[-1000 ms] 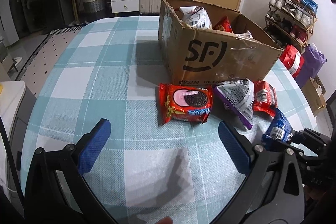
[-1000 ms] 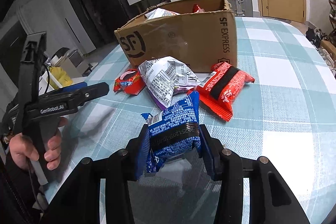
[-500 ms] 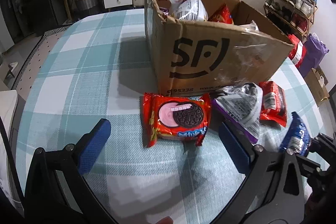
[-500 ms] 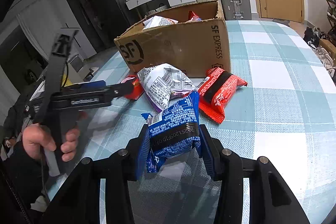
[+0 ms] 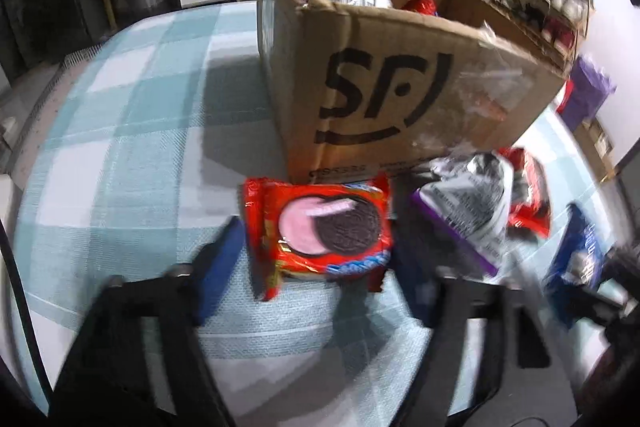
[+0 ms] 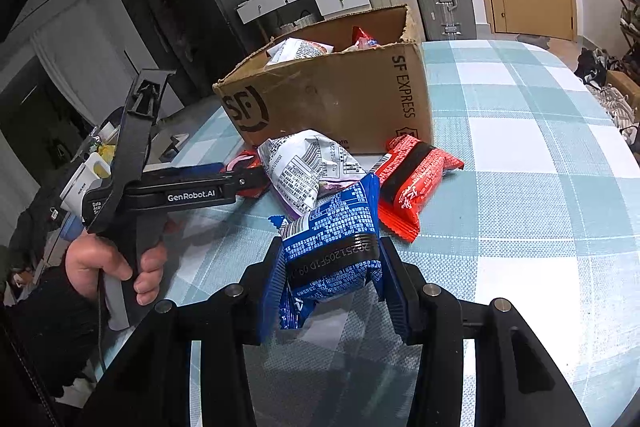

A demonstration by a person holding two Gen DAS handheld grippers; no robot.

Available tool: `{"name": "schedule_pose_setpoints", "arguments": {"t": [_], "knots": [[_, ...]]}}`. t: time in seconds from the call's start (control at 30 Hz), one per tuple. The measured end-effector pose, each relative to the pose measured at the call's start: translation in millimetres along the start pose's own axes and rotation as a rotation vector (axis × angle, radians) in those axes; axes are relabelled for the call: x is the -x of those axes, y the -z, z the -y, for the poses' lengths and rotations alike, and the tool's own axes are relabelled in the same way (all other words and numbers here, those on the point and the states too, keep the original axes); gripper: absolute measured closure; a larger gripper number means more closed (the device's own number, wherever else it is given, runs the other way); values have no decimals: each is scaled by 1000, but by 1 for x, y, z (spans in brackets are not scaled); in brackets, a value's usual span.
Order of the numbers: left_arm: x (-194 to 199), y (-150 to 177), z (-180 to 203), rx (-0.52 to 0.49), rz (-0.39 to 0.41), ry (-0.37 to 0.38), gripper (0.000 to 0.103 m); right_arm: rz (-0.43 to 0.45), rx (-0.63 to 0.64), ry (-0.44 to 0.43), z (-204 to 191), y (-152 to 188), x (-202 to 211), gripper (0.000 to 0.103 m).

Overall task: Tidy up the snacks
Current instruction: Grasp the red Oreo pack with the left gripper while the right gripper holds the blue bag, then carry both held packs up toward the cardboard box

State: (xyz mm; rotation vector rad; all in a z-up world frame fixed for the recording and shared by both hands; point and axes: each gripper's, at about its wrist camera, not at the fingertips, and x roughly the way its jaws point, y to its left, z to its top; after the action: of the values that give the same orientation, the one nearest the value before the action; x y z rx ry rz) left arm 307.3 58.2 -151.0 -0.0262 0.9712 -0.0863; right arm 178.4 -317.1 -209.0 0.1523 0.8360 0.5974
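Left wrist view: left gripper has come forward and down since a second ago; its spread blue fingers now flank the red strawberry sandwich-cookie packet, lying on the teal checked tablecloth just before the brown SF cardboard box.
Right wrist view: right gripper still pinches the blue foil snack packet, lifted near the silver-purple pouch and red-black packet.
Meaning: cookie grasp looks imminent; both packets probably go into the box.
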Motion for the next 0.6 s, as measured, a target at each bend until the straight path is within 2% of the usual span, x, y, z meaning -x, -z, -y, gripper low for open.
{"name": "schedule_pose_setpoints", "arguments": {"t": [0.03, 0.1, 0.13, 0.23, 0.6], "knots": [[2, 1, 1, -14, 1, 7, 58, 3, 1, -1, -1, 0, 2, 58], [6, 4, -4, 16, -12, 76, 59, 8, 2, -1, -2, 0, 4, 57], [10, 6, -4, 27, -11, 83, 59, 11, 2, -4, -3, 0, 6, 57], [20, 10, -6, 21, 3, 60, 59, 20, 2, -4, -5, 0, 11, 58], [70, 40, -4, 49, 41, 78, 59, 56, 25, -27, -25, 3, 34, 57]]}}
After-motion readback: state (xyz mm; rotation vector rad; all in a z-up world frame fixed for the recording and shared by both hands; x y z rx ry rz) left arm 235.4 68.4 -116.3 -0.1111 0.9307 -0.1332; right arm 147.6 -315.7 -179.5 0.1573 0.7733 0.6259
